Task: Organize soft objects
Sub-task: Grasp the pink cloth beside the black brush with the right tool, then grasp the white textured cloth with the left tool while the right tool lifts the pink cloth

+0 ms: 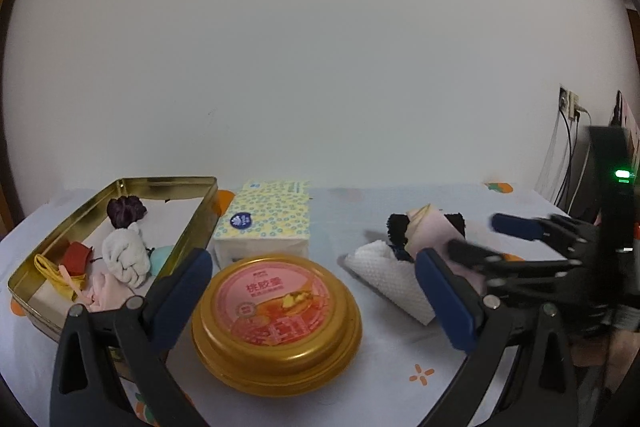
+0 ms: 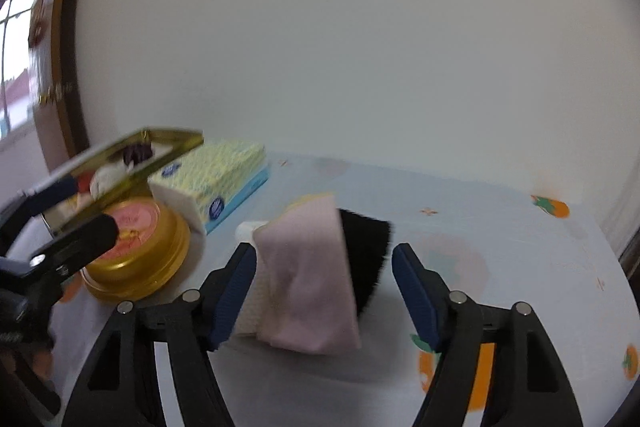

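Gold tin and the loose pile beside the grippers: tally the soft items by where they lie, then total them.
In the gold tin: 6 (dark purple piece, white cloth, red piece, yellow strip, pale pink cloth, light blue piece)
Loose pile on the table: 3 (pink cloth, black cloth, white towel)
Total: 9

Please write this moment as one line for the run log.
phase: reaching | right gripper: open, fingers either side of pink cloth | left gripper: open, idle above round gold tin | gold tray: holds soft items
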### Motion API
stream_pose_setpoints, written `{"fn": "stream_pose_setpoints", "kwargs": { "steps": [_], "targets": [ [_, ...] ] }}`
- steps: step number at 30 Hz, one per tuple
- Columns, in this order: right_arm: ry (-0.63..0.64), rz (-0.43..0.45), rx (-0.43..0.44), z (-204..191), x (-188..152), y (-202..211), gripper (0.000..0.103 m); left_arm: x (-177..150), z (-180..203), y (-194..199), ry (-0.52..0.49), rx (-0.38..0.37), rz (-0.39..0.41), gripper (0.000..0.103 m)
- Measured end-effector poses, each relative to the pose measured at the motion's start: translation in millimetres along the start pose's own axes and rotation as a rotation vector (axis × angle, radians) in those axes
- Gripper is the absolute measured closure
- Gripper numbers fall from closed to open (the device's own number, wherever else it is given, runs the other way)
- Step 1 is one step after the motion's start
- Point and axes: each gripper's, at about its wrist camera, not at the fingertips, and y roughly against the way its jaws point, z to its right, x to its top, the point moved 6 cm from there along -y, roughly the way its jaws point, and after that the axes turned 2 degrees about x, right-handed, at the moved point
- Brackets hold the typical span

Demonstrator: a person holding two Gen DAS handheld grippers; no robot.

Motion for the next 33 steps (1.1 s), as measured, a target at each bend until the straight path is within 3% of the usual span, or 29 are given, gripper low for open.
{"fn": "stream_pose_setpoints", "kwargs": {
  "steps": [1,4,9,13,17,20,24,27,29,31,33],
  "targets": [
    [0.007,-0.028,-0.001,-0.9,-1.3,-7.7,0.032,0.0,0.9,0.2,-0.005,0.000,0.002,0.001],
    [0.011,-0.119,0.039,-2.8,-7.7,-25.5,0.060,0.1,3.6,-0.4,-0.018,-0.001,0.000,0.001],
    [-0.002,-0.118,0.066,-1.1,-11.3,-22.2,0.094,0.2,4.0,-1.6,-0.021,0.001,-0.003,0.001],
    [-0.085,-0.062,0.094,11.9,-10.0,-4.4,0.096,0.1,1.2,-1.4,-0.018,0.000,-0.002,0.001],
    [-0.226,0.069,0.157,33.4,7.2,22.2,0.096,0.4,1.5,0.0,-0.022,0.001,0.005,0.001],
    [-0.277,0.188,0.080,54.5,15.6,46.5,0.095,1.1,3.6,2.7,-0.031,0.004,0.019,0.001],
    [-0.299,0.258,-0.022,69.7,17.7,61.2,0.095,3.0,13.9,4.5,-0.050,0.001,0.041,0.001],
    [-0.316,0.257,-0.030,72.9,15.9,61.6,0.095,6.4,35.6,-1.3,-0.086,-0.011,0.048,0.014],
    [-0.335,0.245,-0.023,72.8,14.0,59.4,0.095,6.1,58.0,-15.1,-0.139,0.013,0.011,0.014],
    [-0.350,0.242,-0.017,75.6,12.8,58.1,0.095,0.4,79.0,-37.3,-0.177,0.039,-0.082,0.014],
    [-0.363,0.240,-0.014,81.0,11.8,59.4,0.095,-1.9,91.3,-52.0,-0.171,0.050,-0.139,0.017]
  ]
}}
